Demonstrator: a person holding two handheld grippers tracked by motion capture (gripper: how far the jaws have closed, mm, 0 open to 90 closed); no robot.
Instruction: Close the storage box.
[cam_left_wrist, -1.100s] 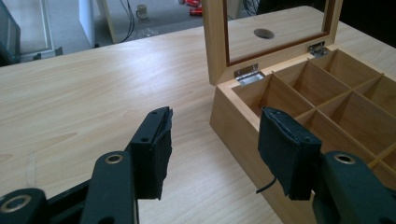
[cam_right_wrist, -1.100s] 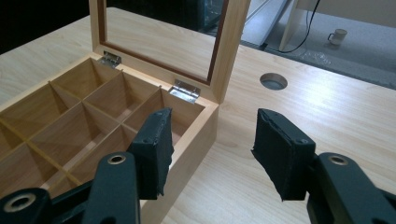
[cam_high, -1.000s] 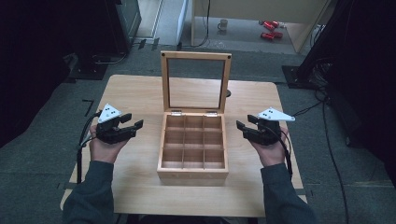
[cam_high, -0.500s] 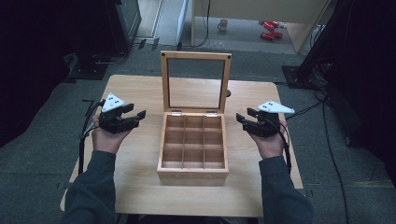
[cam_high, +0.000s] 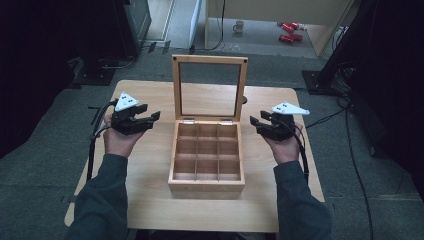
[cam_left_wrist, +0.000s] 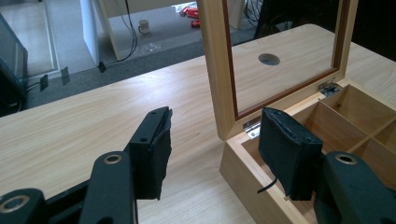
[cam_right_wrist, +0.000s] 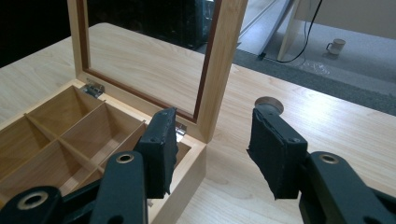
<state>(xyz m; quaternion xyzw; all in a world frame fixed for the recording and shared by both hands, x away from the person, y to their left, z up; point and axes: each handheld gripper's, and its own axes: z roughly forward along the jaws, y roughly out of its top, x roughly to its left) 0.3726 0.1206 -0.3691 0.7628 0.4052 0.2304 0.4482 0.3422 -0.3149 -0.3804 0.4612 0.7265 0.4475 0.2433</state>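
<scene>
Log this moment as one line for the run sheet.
wooden box: lid upright, compartments empty | left gripper: open, beside box, holds nothing | right gripper: open, jaws just closing, nothing between

Your high view is dim and soft: table (cam_high: 150, 200) evenly lit, surroundings falling to near black at left and right edges. No hard shadows; light looks diffuse, from overhead. Your two gripper views are brighter, with the wood grain crisp. Black pads (cam_left_wrist: 154, 163) close to each lens are slightly soft. Mild wide-angle stretch at frame edges. No glare.
</scene>
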